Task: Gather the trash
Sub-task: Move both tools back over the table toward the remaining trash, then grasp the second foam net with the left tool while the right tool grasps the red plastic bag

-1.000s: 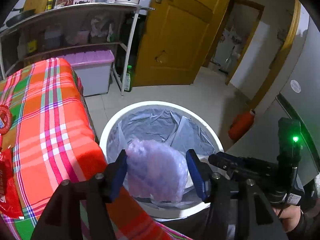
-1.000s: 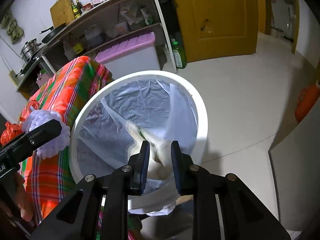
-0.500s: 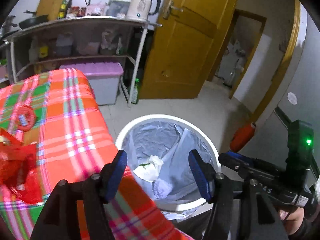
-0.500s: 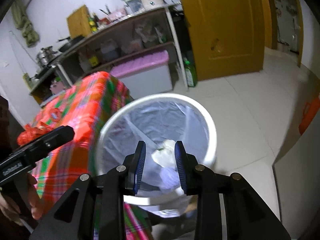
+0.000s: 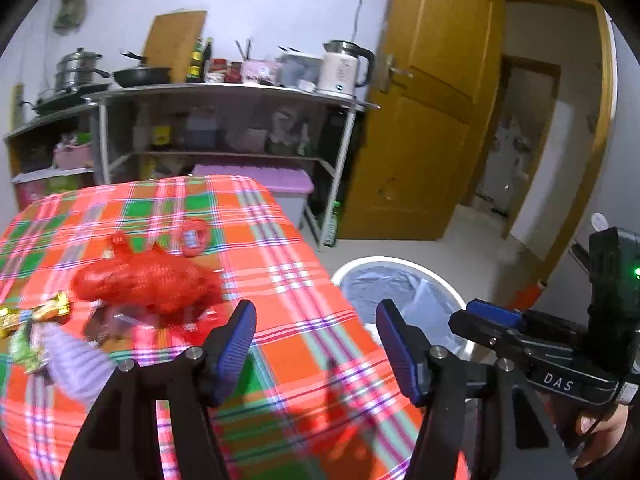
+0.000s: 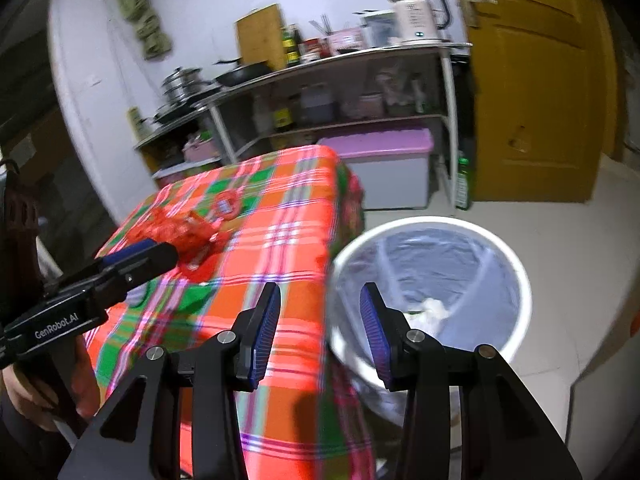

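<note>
My left gripper is open and empty above the plaid tablecloth. On the cloth lie a red mesh bag, a red round piece, a gold wrapper, a green wrapper and a purple foam net. The white trash bin with a grey liner stands right of the table. My right gripper is open and empty over the table's edge, beside the bin. White trash lies inside the bin.
A metal shelf with a kettle, pots and bottles stands behind the table. A purple-lidded box sits under it. A yellow door is at the right. A green bottle stands on the floor.
Both grippers let their trash drop into the bin and opened. Both have swung left and up from the bin toward the table; the purple foam and white wad lie in the bin.
</note>
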The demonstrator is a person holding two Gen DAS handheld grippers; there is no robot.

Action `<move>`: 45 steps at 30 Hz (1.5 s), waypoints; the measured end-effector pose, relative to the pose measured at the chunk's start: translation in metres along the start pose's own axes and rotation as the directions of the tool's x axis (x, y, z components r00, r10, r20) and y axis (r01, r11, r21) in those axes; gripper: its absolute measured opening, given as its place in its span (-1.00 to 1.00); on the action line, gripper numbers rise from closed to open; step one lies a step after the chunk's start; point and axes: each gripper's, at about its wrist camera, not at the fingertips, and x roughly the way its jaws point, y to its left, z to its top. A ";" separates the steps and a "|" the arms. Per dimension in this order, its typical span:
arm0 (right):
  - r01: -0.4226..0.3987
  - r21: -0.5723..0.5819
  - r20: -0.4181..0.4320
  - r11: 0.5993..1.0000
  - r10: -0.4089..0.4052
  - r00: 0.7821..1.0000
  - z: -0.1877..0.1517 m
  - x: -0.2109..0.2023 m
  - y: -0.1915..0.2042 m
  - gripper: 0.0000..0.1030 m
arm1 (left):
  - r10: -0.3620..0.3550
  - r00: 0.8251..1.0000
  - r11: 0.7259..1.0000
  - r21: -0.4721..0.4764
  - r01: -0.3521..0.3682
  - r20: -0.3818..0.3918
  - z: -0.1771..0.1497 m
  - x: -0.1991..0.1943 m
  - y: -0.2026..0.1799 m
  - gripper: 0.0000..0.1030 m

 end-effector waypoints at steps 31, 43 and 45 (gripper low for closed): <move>-0.177 -0.280 -0.101 0.944 0.155 0.983 0.027 0.092 0.118 0.06 | 0.300 0.951 0.923 -0.227 -0.311 -0.080 -0.041 -0.031 0.144 0.20; -0.211 -0.384 -0.112 0.899 0.181 0.977 0.049 0.145 0.142 0.17 | 0.279 0.950 0.917 -0.257 -0.306 -0.138 -0.044 -0.001 0.160 0.20; -0.223 -0.392 -0.112 0.892 0.194 0.975 0.052 0.149 0.144 0.17 | 0.266 0.954 0.917 -0.267 -0.295 -0.140 -0.043 0.002 0.162 0.20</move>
